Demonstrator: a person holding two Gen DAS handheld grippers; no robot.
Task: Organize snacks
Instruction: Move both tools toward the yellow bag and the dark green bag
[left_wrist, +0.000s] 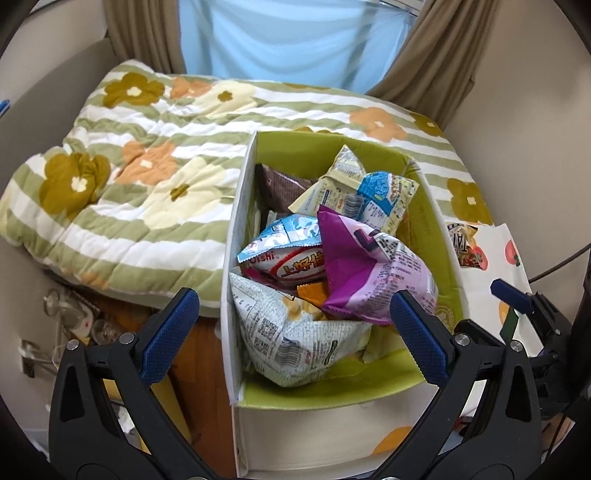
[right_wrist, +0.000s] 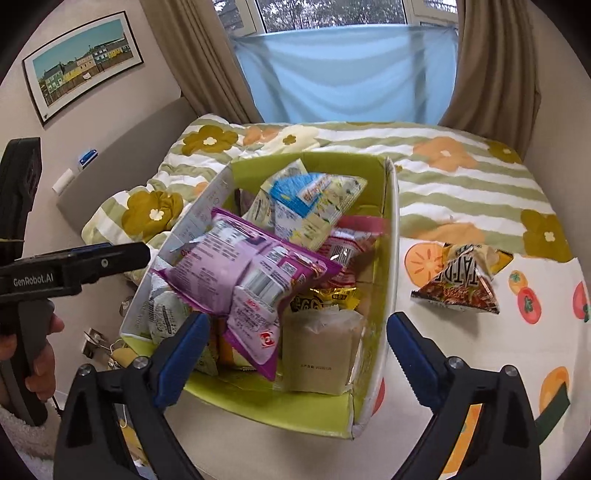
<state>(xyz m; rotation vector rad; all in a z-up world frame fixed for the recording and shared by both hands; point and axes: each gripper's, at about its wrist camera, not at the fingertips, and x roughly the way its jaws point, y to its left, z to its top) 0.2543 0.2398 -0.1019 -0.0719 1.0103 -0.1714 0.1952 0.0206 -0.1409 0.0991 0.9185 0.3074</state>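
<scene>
Left wrist: both tongs (left_wrist: 295, 325) (right_wrist: 297, 349) gape wide, empty, above the snack box (left_wrist: 236, 229).

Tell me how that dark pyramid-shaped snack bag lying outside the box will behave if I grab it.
The pyramid snack bag looks puffed with air, so probably light and crushable. Its glossy film may slip or crinkle between the right tool fingers. Sitting on the soft sheet, it would likely tumble if pushed.

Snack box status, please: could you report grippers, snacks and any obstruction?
Both grippers open, empty, left gripper and right gripper above the box. Purple bag topmost. One dark pyramid bag outside. Nothing blocking.
</scene>
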